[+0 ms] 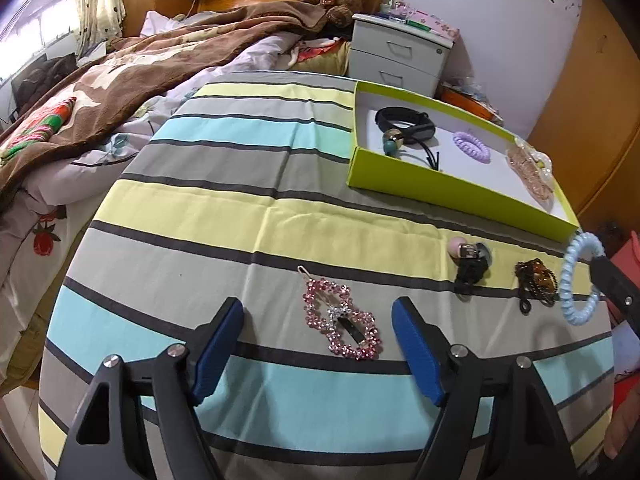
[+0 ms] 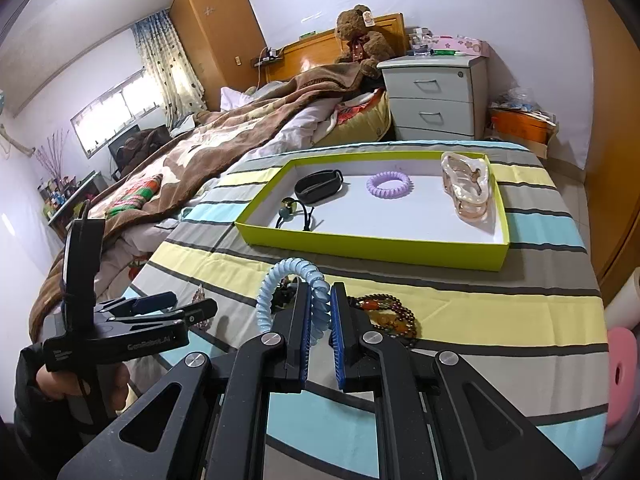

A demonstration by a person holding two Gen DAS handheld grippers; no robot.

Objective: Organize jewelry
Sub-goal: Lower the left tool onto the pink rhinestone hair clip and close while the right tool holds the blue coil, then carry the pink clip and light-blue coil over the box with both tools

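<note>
The light-blue spiral hair tie [image 2: 294, 296] is pinched between the two blue pads of the right claw [image 2: 320, 316], which is closed on one side of the ring; the rest of the ring stands up free above the striped cloth [image 2: 500, 312] of the counter. In the left wrist view the same tie hangs at the right edge, held off the cloth.

The left claw [image 1: 318, 344] is open, with nothing between its pads. It hovers over the pink rhinestone hair clip [image 1: 342, 322], which lies flat on the cloth between the two fingers, not touched by them.

Further on the cloth lie a black hair tie with a pink bead [image 1: 470, 262] and, just beside it, a brown beaded bracelet [image 1: 536, 280].

Behind them stands the green tray [image 2: 372, 246] with a white floor. Inside it are a black band [image 2: 320, 186], a black tie with round beads [image 2: 296, 210], a purple spiral hair tie [image 2: 389, 184] and a clear pinkish claw clip [image 2: 466, 184], all apart from each other.
</note>
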